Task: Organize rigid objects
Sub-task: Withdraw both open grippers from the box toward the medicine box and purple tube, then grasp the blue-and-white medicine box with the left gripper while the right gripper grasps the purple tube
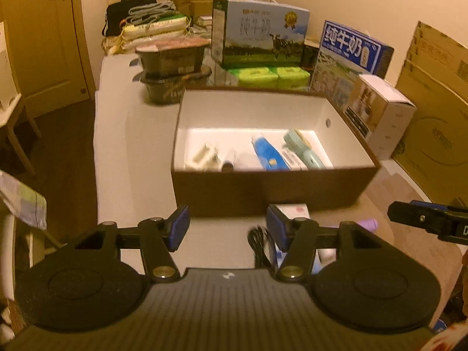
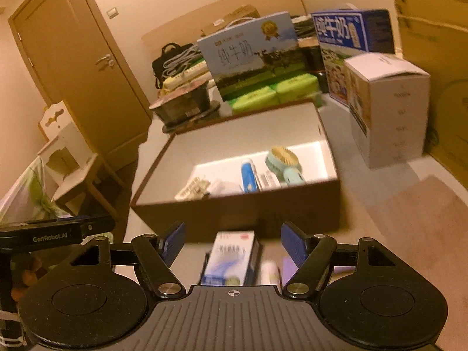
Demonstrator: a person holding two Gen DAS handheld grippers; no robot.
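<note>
A brown box (image 1: 263, 188) with a white inside sits on the table; it also shows in the right wrist view (image 2: 234, 213). In it lie a blue tube (image 1: 267, 152), a teal hand fan (image 1: 304, 147) and a pale blister pack (image 1: 204, 156). My left gripper (image 1: 228, 225) is open and empty, just before the box's near wall. My right gripper (image 2: 232, 244) is open above a small white and blue carton (image 2: 229, 259) lying in front of the box. A white tube (image 2: 269, 272) and a purple item (image 2: 288, 266) lie beside the carton. A black cable (image 1: 259, 245) lies by the left gripper's right finger.
Behind the box stand milk cartons (image 1: 260, 33), green packs (image 1: 269, 76), stacked black bowls (image 1: 172, 67) and a white carton (image 1: 380, 111). A large cardboard box (image 1: 435, 111) leans at the right. A door (image 2: 73, 58) and a small white chair (image 2: 70, 158) are at the left.
</note>
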